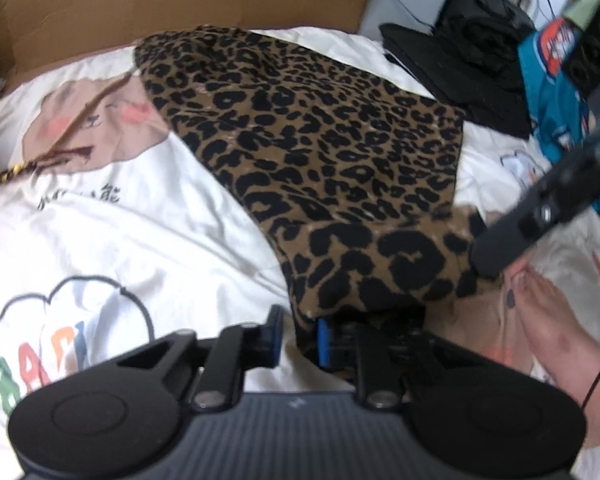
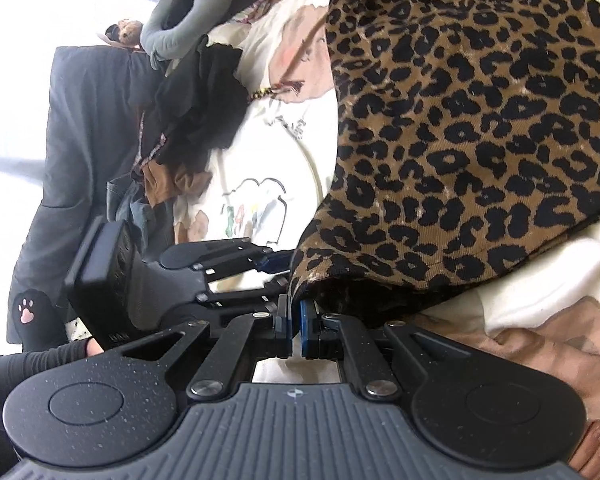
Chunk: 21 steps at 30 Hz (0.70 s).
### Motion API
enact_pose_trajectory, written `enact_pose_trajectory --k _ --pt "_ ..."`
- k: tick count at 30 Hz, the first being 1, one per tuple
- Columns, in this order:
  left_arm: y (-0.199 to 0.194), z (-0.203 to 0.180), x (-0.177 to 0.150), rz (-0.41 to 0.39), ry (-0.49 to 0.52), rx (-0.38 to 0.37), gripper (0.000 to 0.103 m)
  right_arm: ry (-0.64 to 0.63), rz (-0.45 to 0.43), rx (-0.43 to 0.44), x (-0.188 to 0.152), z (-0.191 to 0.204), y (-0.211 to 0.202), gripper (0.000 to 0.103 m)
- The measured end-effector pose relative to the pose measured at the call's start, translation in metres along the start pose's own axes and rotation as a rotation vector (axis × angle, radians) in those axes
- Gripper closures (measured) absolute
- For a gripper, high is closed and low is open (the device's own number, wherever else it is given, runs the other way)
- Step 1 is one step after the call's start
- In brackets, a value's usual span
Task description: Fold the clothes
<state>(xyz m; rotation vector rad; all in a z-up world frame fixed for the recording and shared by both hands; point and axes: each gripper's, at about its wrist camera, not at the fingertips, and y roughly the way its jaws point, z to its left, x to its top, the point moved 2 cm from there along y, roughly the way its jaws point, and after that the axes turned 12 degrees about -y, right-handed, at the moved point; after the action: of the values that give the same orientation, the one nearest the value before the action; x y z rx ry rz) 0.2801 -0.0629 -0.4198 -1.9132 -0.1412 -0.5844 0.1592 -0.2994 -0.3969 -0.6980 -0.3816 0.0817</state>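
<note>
Leopard skirt (image 1: 320, 152) on white sheet (image 1: 120, 240): hem inside half-open left gripper (image 1: 298, 334); right gripper (image 2: 296, 326) nearly closed just below hem.

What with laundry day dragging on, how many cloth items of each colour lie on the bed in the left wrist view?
Brown-and-black leopard-print fabric garment: 1
Black crumpled fabric heap: 1
Teal printed fabric garment: 1
Total: 3
</note>
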Motion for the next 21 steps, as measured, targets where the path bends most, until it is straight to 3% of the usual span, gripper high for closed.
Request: enact_pose_trajectory --k 3,8,15,21 --pt "-0.002 0.008 -0.001 0.002 -0.050 -0.022 0.094 -0.006 0.050 -0.013 -0.006 0.000 0.011 0.098" --pt "-0.002 0.030 -0.002 0.017 -0.218 -0.068 0.096 -0.042 0.079 -0.036 -0.011 0.003 0.012 0.095" --pt "-0.002 0.052 -0.005 0.034 -0.421 -0.158 0.097 -0.076 0.033 -0.040 -0.003 0.003 -0.005 0.095" --pt "0.001 0.067 -0.007 0.054 -0.575 -0.229 0.097 -0.116 0.002 -0.107 0.007 -0.003 0.003 0.095"
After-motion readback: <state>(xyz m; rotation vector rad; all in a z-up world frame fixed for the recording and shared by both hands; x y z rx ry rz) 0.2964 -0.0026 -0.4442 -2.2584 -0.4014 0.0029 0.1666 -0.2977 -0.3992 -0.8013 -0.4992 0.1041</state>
